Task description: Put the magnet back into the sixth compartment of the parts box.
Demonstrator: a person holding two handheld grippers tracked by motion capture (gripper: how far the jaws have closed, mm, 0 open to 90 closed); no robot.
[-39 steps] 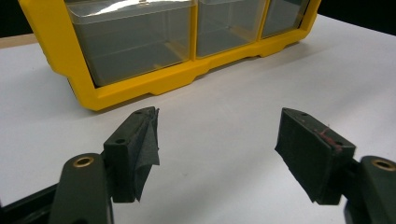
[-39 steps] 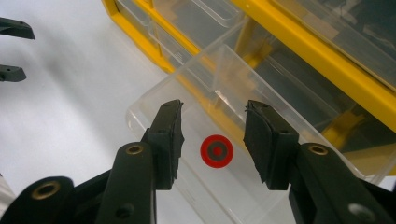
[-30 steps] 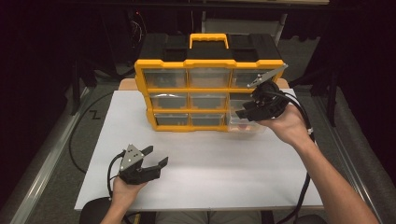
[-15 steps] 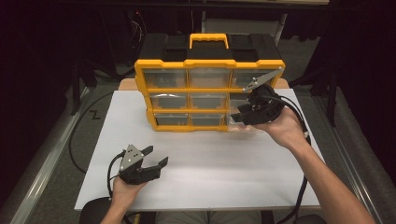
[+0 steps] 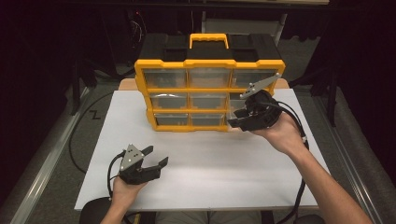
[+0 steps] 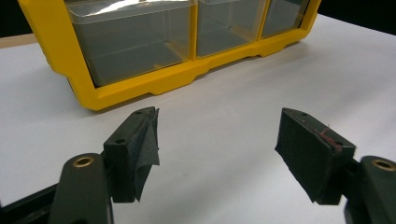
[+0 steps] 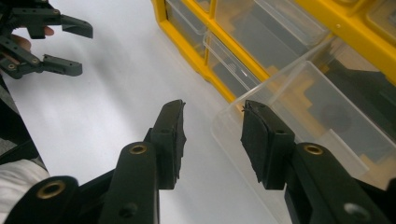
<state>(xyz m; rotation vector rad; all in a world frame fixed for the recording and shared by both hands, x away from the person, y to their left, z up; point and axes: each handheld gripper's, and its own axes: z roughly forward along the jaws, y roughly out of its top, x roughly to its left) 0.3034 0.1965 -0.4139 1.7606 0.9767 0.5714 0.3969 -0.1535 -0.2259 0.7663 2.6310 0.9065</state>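
A yellow plastic organiser cabinet (image 5: 208, 95) with a black top, a yellow carry handle and three rows of three clear drawers stood upright at the far middle of a white-topped desk (image 5: 219, 163), its drawer fronts facing the person.

In the high view, the person's right hand (image 5: 280, 133) held the right tool (image 5: 238, 119) at the cabinet's lower right corner, close against the drawer fronts there. A grey three-cornered plate (image 5: 260, 85) stuck up from the top of that tool, and a black cable (image 5: 299, 140) trailed back along the forearm.

In the right gripper view, a clear plastic drawer (image 7: 303, 116) from the cabinet stood pulled partway out of its slot. The right tool's two black jaws were spread a modest way apart. The front corner of the drawer lay right beside the right-hand jaw, though whether the two touched could not be told. Nothing was pinched between them.

The left hand (image 5: 122, 190) rested at the near left of the desk, well apart from the cabinet, holding the left tool (image 5: 156, 156). Its jaws were spread wide and pointed toward the cabinet with nothing between them. In the left gripper view, the bare white desk lay under the jaws, and the yellow base of the cabinet with its bottom row of clear drawers stood beyond.
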